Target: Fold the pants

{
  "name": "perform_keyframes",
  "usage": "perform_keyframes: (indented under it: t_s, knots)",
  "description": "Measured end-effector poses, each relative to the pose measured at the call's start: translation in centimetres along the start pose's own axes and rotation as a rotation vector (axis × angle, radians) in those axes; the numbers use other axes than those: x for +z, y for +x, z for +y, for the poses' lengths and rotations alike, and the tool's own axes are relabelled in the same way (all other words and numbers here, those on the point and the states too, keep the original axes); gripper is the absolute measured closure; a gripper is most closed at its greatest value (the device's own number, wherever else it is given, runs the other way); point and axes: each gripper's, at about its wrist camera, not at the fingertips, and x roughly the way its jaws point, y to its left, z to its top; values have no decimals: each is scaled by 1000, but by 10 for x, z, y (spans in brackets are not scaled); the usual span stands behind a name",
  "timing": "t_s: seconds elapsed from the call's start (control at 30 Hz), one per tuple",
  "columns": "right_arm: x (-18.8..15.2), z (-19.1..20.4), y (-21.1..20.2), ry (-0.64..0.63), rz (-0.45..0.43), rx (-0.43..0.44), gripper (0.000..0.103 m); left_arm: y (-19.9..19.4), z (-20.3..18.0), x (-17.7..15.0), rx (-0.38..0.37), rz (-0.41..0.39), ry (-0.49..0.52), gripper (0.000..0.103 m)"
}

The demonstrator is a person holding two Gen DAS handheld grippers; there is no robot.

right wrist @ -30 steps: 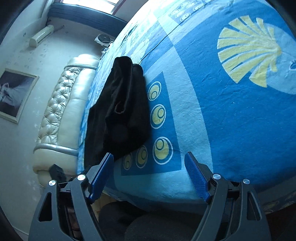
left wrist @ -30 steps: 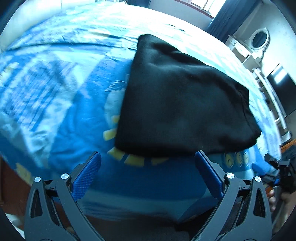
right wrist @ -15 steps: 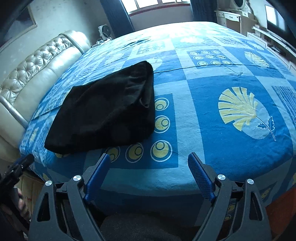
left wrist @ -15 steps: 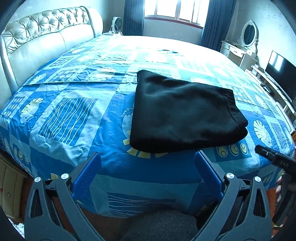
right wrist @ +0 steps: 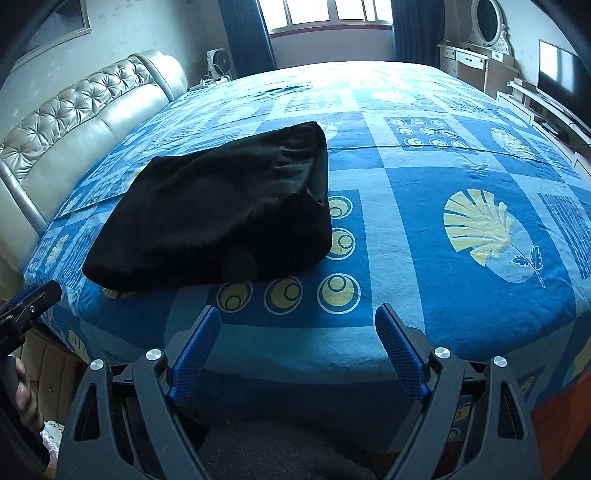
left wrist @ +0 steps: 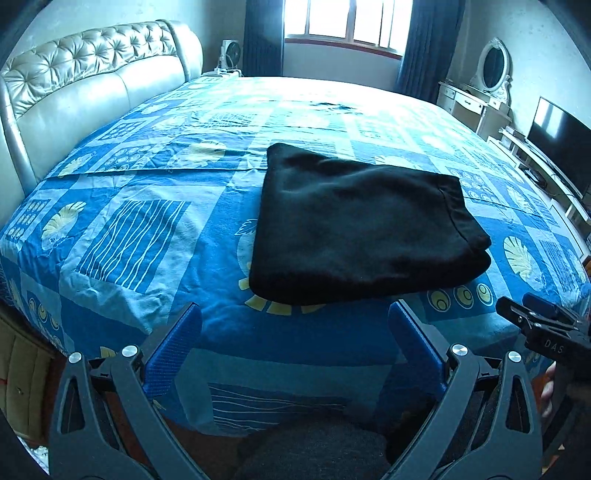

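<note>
Left gripper (left wrist: 294,334): blue fingers (left wrist: 173,354) spread wide, nothing between them, clear of any cloth. Right gripper (right wrist: 297,334): fingers (right wrist: 400,354) likewise spread wide and empty; its black body also shows at the lower right edge of the left wrist view. Both tools hang off the near edge of the bed (left wrist: 129,221), short of the pants (left wrist: 354,225), touching neither the garment nor the bedspread. Landmark: the pants. They lie on the blue patterned bedspread as a compact black rectangle of stacked layers, no separate legs showing. In the right wrist view the pants (right wrist: 221,210) show a gathered edge, probably the waistband, on the side away from the grippers, and a thick folded edge toward them. The padded headboard (left wrist: 92,85) stands well to the left of the pants; the window (left wrist: 347,18) lies beyond them; the television (left wrist: 561,147) and the dresser with its oval mirror (left wrist: 493,70) stand to their right. Judgement: folding looks complete or nearly so; the bundle sits slightly skewed, with a soft bulge near the right corner. What remains, at most, is squaring edges or pressing flat.
</note>
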Motion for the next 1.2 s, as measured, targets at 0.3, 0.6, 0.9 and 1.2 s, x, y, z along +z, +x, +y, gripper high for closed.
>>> perform_keyframes:
  t_s: [0.3, 0.6, 0.9, 1.2]
  knots:
    - [3, -2, -7, 3, -33, 6, 18, -5, -10, -2, -15, -19, 19, 2]
    - [2, -2, -8, 2, -39, 4, 18, -4, -14, -4, -2, -16, 30, 2]
    - [0, 1, -6, -8, -29, 7, 18, -4, -12, -3, 0, -12, 25, 2]
    - [-1, 1, -4, -8, -25, 11, 18, -2, -9, -2, 8, -2, 14, 2]
